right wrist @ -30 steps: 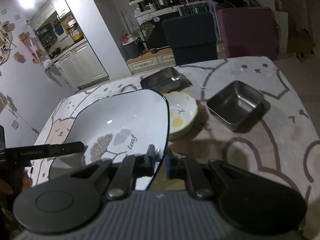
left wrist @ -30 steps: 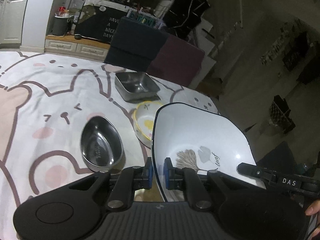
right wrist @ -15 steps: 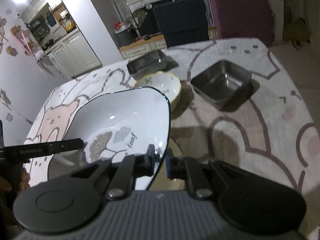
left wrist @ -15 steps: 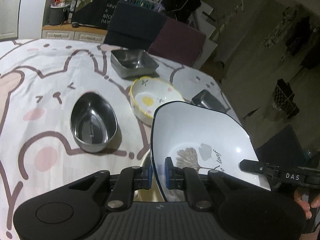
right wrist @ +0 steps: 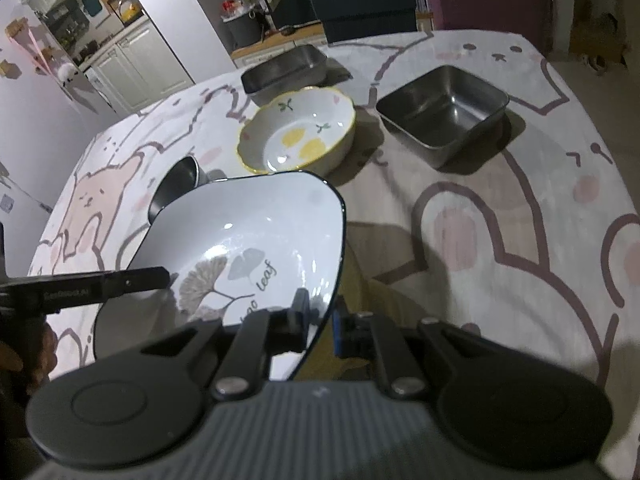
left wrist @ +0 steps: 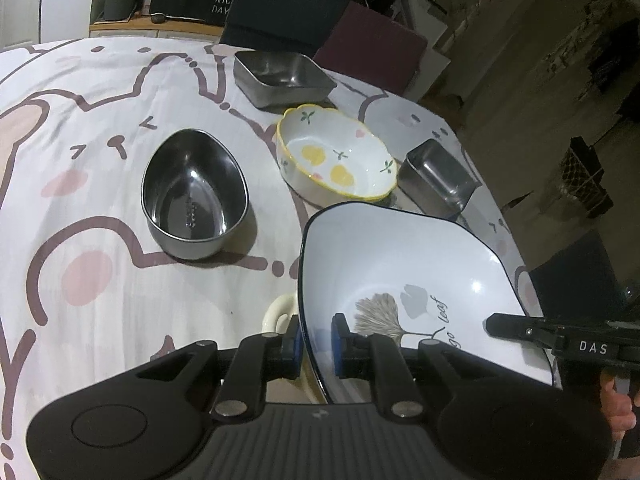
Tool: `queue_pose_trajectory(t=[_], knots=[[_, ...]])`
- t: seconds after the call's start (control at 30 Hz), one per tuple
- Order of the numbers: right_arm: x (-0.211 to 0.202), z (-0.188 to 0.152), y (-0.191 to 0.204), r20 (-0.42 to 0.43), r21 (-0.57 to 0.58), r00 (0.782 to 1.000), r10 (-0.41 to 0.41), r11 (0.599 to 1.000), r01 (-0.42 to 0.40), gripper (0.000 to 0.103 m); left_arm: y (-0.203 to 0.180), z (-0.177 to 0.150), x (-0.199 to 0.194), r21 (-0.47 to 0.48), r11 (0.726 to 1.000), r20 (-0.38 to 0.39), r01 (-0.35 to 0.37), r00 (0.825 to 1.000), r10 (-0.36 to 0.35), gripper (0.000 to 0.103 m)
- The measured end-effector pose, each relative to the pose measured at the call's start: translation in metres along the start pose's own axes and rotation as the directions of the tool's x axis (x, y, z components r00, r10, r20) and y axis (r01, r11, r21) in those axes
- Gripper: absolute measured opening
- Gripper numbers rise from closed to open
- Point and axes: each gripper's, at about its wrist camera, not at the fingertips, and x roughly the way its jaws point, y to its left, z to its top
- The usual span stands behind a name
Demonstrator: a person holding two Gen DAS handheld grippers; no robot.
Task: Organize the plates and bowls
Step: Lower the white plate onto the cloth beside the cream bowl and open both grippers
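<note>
The large white square-shouldered ceramic bowl with a dark rim and leaf print [left wrist: 404,280] is held above the cartoon-printed tablecloth [left wrist: 80,300], left gripper [left wrist: 315,344] and right gripper [right wrist: 320,320] each clamped on opposite rims, apparently sharing its weight. Below lie one yellow-rimmed floral ceramic bowl [left wrist: 336,160], one oval steel bowl [left wrist: 194,194], one shallow rectangular steel tray [left wrist: 280,78] and one square steel container [right wrist: 444,110]; a cream object [left wrist: 276,312] beneath is partly hidden.

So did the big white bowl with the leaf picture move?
Yes. The white square leaf-print bowl, held by both grippers, has pulled back toward the near table edge, away from the yellow-rimmed flowery bowl, which now shows fully beyond it.
</note>
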Motion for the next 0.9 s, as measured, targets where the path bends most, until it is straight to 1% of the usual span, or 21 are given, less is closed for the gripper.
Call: queue_pose_trajectory(t=[0.23,0.6,0.9], knots=[[0.01,0.0,-0.004,-0.036,0.004,0.999,-0.015,1.0,0.016,0.015,-0.002,0.001,0.007,0.002,1.0,-0.025,-0.017,1.0,0.017,0.017],[0.017,0.001,-0.005,-0.06,0.007,0.998,-0.03,1.0,0.03,0.017,-0.009,0.002,0.007,0.034,0.999,-0.025,-0.042,0.999,0.043,0.017],[0.025,0.003,-0.007,-0.083,0.038,0.996,-0.025,0.999,0.029,0.017,-0.007,0.004,0.006,0.025,0.999,-0.038,-0.046,0.998,0.047,0.015]])
